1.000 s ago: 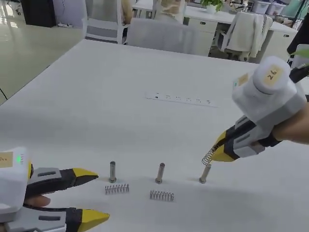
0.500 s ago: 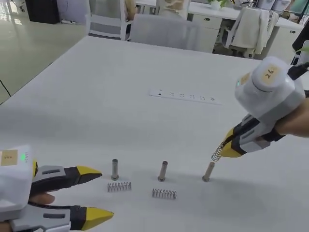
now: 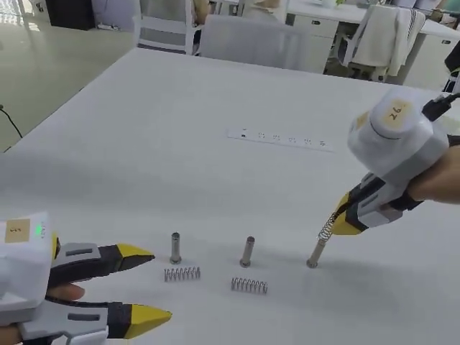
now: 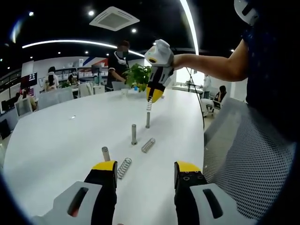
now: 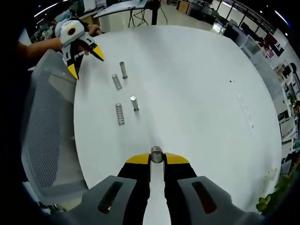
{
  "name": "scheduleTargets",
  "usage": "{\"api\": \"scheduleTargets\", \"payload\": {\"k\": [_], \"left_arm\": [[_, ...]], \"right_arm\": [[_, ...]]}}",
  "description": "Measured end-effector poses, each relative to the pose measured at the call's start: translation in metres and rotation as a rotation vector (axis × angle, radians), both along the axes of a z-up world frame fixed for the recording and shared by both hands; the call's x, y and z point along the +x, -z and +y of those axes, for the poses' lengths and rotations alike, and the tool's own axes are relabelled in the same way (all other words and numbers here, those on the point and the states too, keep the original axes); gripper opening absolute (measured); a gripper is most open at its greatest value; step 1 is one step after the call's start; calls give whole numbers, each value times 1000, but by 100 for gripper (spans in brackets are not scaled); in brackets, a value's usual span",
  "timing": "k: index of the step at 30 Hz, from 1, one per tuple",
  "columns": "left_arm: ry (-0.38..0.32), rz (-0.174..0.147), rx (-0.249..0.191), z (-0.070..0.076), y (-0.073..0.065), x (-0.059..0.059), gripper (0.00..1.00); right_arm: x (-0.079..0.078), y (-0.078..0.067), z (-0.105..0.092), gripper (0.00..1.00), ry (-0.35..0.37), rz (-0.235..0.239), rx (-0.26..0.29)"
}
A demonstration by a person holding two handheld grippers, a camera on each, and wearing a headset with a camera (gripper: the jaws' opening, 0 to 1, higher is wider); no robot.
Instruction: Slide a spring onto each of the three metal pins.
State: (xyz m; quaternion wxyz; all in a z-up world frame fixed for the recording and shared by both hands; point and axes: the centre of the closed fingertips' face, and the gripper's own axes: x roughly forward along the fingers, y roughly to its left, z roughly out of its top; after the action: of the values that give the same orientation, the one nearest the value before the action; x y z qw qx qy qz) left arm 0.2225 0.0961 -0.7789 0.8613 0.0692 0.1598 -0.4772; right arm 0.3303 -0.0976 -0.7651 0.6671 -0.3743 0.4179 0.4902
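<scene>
My right gripper (image 3: 343, 225) pinches a spring (image 3: 328, 228), its lower end at the tip of the rightmost pin (image 3: 315, 254); I should hold its bore in line with the pin and lower gently. My left gripper (image 3: 152, 284) hovers spread near the leftmost pin (image 3: 175, 248)

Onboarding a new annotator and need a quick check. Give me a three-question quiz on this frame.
1. True or false: the left gripper is shut.
2. How many springs lie loose on the table?
3. In the head view, the right gripper holds a spring at the top of which pin? A left, B middle, C right.

Key: 1 false, its jaws are open. 2 two. 3 C, the right pin.
</scene>
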Motion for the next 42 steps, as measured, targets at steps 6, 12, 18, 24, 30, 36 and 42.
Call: {"api": "scheduleTargets", "payload": {"k": [6, 12, 18, 24, 30, 36, 42], "left_arm": [[2, 1, 0, 0, 0, 0, 43], [2, 2, 2, 0, 1, 1, 43], [2, 3, 2, 1, 2, 1, 42], [1, 4, 2, 2, 2, 1, 42], [-1, 3, 3, 2, 2, 1, 42], [-1, 3, 3, 2, 2, 1, 42], [1, 4, 4, 2, 2, 0, 42]], "right_arm": [[2, 5, -3, 7, 3, 4, -16], [1, 8, -2, 7, 3, 11, -17], [2, 13, -3, 7, 2, 18, -26], [1, 20, -1, 7, 2, 30, -32], [2, 31, -1, 8, 5, 38, -42], [1, 40, -1, 8, 7, 46, -52], [2, 49, -2, 8, 17, 54, -52]]}}
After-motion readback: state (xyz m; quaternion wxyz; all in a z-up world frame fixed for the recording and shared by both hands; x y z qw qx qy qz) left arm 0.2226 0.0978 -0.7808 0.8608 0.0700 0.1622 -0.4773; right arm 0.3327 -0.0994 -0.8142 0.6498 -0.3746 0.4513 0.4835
